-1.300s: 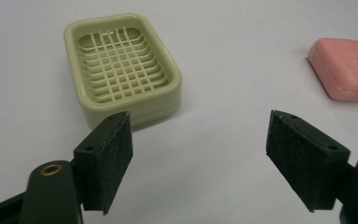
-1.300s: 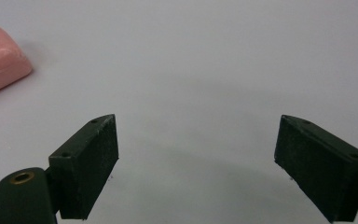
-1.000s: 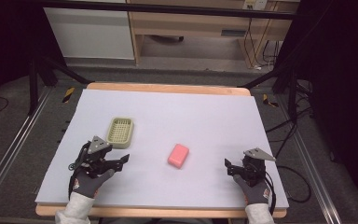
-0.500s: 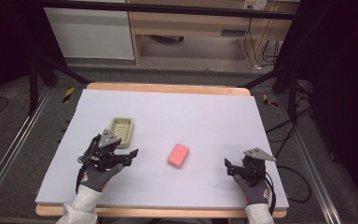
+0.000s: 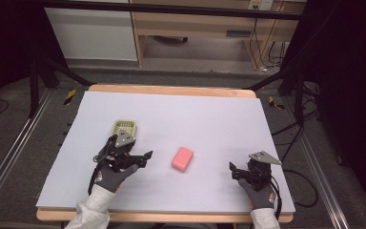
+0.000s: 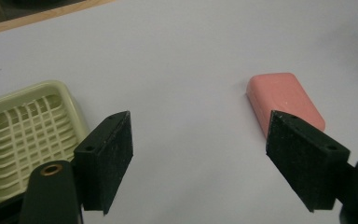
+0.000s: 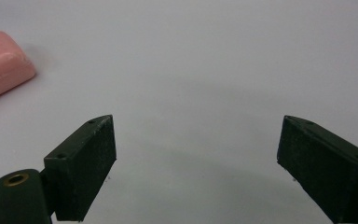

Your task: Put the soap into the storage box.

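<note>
Soap bar sitting loose, both tools spread wide

Hands first, low in the high view: left gripper [image 5: 143,156] bottom left, right gripper [image 5: 233,169] bottom right, both with jaws released and holding nothing. Mid-frame, the pink soap bar [image 5: 182,158] lies flat on the lavender surface [image 5: 209,119]. The left jaws point toward it, so I'd guess it's the pickup target. Further up-left sits the cream soap dish [image 5: 125,127], empty, probably its destination.

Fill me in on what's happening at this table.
A person holds a gripper in each hand over a white table. The left gripper, jaws open, sits between a pale soap dish and a pink soap bar, holding neither. The right gripper is open and empty, off to the side.
</note>
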### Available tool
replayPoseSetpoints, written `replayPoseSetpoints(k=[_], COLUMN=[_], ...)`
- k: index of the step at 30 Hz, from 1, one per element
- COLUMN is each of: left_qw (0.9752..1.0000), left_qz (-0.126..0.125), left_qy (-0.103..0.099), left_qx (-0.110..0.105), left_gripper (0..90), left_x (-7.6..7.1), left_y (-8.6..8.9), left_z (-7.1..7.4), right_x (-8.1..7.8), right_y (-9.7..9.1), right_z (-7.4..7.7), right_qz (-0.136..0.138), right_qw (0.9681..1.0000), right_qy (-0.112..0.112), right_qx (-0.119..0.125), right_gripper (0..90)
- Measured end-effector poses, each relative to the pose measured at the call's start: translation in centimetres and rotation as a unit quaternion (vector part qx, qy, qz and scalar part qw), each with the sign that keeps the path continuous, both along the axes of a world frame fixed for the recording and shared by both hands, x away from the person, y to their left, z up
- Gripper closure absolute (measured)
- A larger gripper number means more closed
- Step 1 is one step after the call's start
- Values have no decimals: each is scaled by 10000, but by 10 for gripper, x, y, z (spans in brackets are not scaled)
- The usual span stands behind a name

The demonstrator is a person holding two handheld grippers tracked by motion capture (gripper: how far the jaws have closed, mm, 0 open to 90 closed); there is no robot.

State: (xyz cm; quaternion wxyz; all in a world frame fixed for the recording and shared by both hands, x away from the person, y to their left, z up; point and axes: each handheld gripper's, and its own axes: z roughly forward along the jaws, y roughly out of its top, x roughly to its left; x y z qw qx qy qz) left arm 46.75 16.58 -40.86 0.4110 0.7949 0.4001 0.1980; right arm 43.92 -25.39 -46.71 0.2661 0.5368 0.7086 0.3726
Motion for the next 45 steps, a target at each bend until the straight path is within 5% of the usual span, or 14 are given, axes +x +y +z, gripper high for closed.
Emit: replayPoseSetpoints(k=[45], left_qw=[9966], left_qz=[-627], left_qy=[289], left_qx=[449], left_gripper=[221], left_x=[18], left_y=[-89], left_z=[-12], right_x=[1], right_y=[2], right_z=[-1], right_qz=[16], right_qw=[9999], right_qy=[84], right_qx=[-66], right_gripper=[113])
